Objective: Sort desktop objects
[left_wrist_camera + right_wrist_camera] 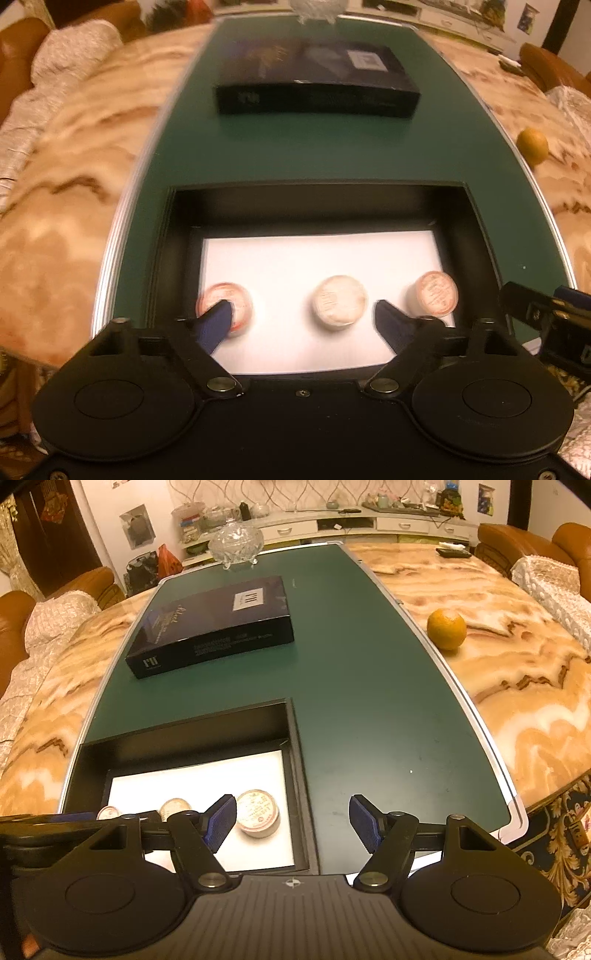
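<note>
Hovering over the black tray (177,236), our left gripper (303,317) spreads its blue ribbed pads wide and grips nothing. Three small round tins sit in a row on the tray's smooth white liner (317,258): the left tin (236,299) partly hidden behind one pad, the middle tin (340,301) pale and lying between the fingers, the right tin (436,293) with red print on its flat lid.

Our right gripper (291,823) also stands wide open and empty, above the matte green mat (369,701) just beside the tray's right wall. Farther along the mat lies a glossy dark rectangular box (214,627), closed and flat. Beyond it stands a cut-glass bowl (236,542) on little feet. A dimpled orange (446,627) rests off the mat on the polished, veined marble tabletop (517,672).
</note>
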`<state>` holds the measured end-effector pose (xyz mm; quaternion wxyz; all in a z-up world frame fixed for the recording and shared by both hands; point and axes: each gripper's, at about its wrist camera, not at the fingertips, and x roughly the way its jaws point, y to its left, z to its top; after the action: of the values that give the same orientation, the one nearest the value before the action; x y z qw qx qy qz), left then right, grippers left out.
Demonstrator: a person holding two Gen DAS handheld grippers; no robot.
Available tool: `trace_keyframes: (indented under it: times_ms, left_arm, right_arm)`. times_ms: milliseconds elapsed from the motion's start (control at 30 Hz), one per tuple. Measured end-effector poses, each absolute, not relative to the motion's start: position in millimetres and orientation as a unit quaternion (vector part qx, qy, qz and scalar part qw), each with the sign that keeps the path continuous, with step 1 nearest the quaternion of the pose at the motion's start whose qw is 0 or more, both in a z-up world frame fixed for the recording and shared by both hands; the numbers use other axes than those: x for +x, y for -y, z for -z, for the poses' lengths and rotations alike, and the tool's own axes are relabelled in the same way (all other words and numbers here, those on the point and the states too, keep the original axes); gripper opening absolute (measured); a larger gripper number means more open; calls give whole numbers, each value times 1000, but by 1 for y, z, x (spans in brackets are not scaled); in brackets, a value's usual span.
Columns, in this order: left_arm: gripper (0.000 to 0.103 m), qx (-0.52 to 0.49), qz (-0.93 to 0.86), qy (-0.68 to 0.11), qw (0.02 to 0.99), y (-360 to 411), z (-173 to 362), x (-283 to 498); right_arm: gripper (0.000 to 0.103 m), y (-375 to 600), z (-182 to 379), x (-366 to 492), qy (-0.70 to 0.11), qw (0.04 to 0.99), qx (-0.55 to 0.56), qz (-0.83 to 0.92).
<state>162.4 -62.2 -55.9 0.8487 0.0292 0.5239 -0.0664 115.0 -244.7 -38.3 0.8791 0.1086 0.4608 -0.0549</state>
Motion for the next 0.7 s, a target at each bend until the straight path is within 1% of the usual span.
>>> trace_keyframes:
  times_ms: [33,67,100,167,333,467,700]
  left_arm:
    - [90,31,63,-521,851,58,52,159]
    - [93,34,60,-519,852,53,49,155]
    - [94,36,55,-519,852,49,47,153]
    - [96,40,45,-519,853,39,44,146]
    - [99,36,31,-526,849,18,45,134]
    - [99,32,27,-534,845,5,48,124]
    - [100,23,34,-545,837,-8,50,108]
  right_arm:
    - [72,242,37,115,-461,879,108,53]
    - [75,239,37,114,-462,879,105,51]
    - [80,235,37,114,-462,880,102,49]
    - [83,227,37,111,-461,881,95,44]
    - [84,207,40,104,-472,877,86,27]
    - [91,191,40,95,-475,877,73,18]
    - [92,170,39,80,-482,874,51,8]
